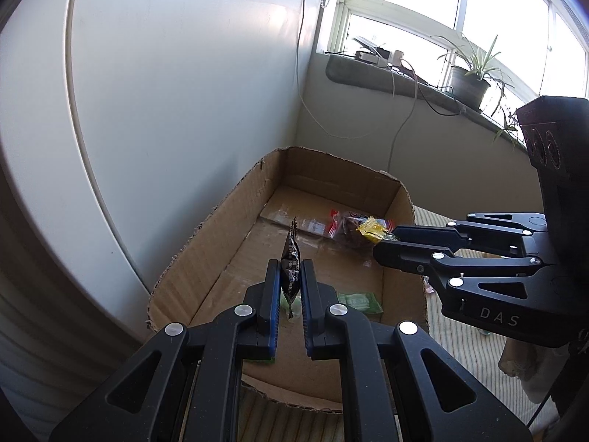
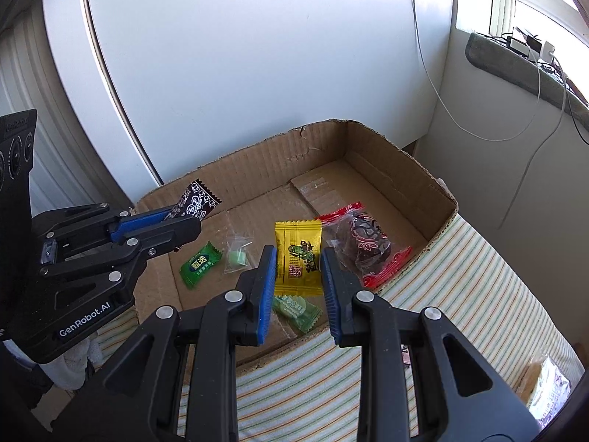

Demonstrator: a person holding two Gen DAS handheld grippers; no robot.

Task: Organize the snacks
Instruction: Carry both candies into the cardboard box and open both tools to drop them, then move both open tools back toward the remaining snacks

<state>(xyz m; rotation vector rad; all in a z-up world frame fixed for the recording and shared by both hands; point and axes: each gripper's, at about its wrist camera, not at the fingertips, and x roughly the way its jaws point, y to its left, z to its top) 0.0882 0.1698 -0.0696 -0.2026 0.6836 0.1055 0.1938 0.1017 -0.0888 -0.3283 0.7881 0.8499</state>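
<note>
Both grippers hang over the box (image 2: 434, 188), each mid-drop; the left gripper (image 1: 291, 276) pinches a black packet (image 1: 291, 269), the right gripper (image 2: 299, 269) a yellow packet (image 2: 298, 254); next, seemingly, each must part its jaws above bare cardboard, clear of the red packet (image 2: 368, 243).

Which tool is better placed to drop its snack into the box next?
Probably the right tool: its yellow packet hangs over the cardboard box middle; the left tool's black packet is near the edge.
</note>
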